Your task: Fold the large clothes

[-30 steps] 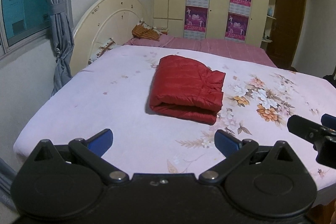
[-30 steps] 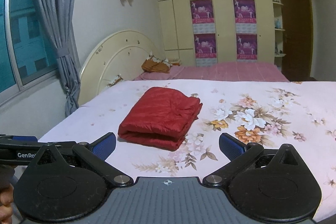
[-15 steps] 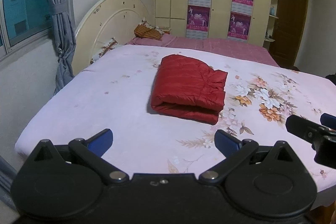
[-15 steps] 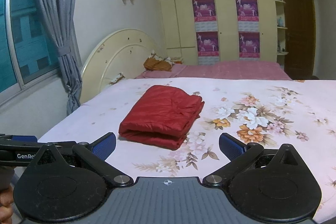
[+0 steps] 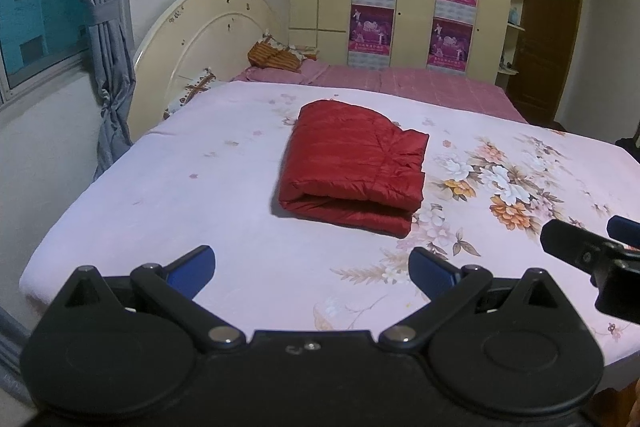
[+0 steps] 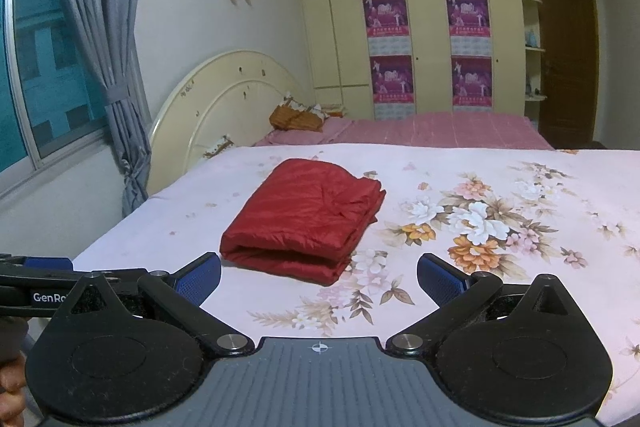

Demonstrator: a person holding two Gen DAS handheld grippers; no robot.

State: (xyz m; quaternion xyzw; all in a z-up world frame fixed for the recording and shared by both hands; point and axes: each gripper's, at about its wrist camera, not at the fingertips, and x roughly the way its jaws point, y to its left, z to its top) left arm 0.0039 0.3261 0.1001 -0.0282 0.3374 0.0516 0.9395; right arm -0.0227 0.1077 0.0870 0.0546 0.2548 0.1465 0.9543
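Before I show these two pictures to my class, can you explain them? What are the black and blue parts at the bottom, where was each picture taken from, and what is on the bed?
No robot here: a person holds a two-finger gripper in each hand, and each gripper carries a camera that looks out along its fingers. One picture comes from the left gripper, the other from the right gripper. The black arms with blue pads are the fingers. In both, the fingers stand wide apart and hold nothing. Each camera also catches the other gripper at its edge. On the bed, which has a flowered sheet, lies a red jacket, already folded into a neat block. Neither gripper touches it; both are back near the bed's edge.
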